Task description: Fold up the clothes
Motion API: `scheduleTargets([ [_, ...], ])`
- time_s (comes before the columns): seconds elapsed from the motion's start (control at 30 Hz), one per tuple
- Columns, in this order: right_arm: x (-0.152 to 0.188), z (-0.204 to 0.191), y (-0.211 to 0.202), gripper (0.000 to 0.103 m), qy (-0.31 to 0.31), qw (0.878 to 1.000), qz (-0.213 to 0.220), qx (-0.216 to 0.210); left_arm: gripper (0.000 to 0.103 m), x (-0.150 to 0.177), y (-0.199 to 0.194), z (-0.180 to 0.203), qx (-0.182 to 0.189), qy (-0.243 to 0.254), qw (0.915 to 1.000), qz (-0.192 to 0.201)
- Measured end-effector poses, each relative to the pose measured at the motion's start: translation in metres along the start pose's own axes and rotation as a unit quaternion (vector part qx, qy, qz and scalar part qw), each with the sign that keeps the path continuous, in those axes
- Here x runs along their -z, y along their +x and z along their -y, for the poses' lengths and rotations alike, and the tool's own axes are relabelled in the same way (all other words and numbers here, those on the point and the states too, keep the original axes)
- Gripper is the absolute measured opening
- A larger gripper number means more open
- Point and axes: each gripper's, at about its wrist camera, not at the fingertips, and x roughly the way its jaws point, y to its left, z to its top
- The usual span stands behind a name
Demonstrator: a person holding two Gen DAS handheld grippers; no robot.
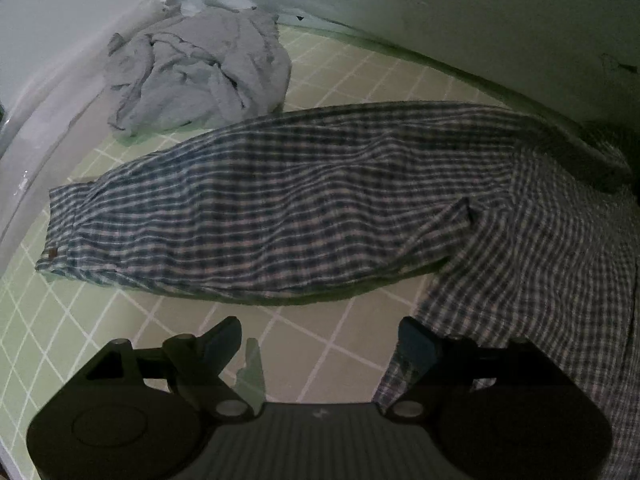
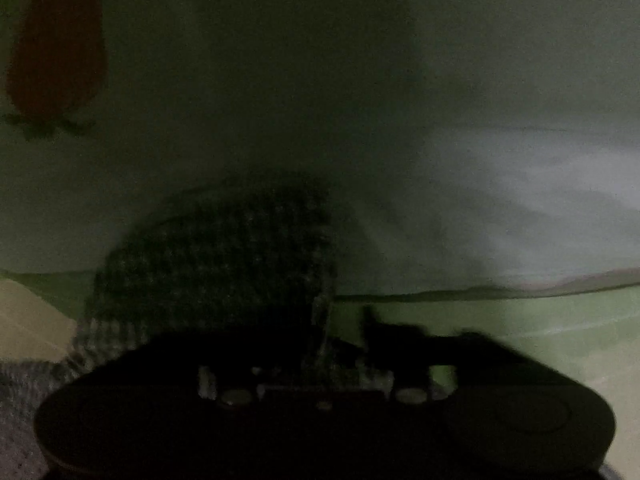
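On the green grid mat (image 1: 320, 352), a checked shirt (image 1: 280, 208) lies partly folded.
Left wrist view: the left gripper (image 1: 320, 344) hovers wide apart and empty near the mat's front edge, a crumpled pale garment (image 1: 200, 72) at the far edge. Right wrist view, dark and blurred: checked cloth bunches at the right gripper (image 2: 320, 364); whether it is pinched, I cannot tell. A blind tug could undo the fold.

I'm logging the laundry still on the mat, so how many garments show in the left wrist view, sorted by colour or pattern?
Dark blue and white checked shirt, spread on the green grid mat: 1
Pale blue garment, crumpled in a heap: 1
Total: 2
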Motion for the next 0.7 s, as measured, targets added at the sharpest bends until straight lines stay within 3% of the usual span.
scheduleTargets([
  [0.1, 0.019, 0.016, -0.046, 0.082, 0.016, 0.999, 0.031, 0.006, 0.086, 0.006, -0.007, -0.005, 0.002, 0.011, 0.9999, 0.002],
  [0.2, 0.054, 0.034, -0.100, 0.083, 0.026, 0.999, 0.040, 0.014, 0.086, 0.014, -0.018, -0.014, 0.010, 0.010, 0.9999, 0.003],
  [0.47, 0.219, 0.039, -0.224, 0.084, -0.010, 0.998, -0.020, 0.054, 0.086, 0.050, -0.054, -0.018, 0.032, 0.037, 0.9987, 0.016],
  [0.7, 0.265, 0.064, -0.262, 0.089, 0.019, 0.997, -0.036, 0.062, 0.087, 0.092, -0.096, -0.021, 0.041, 0.058, 0.9969, 0.034],
])
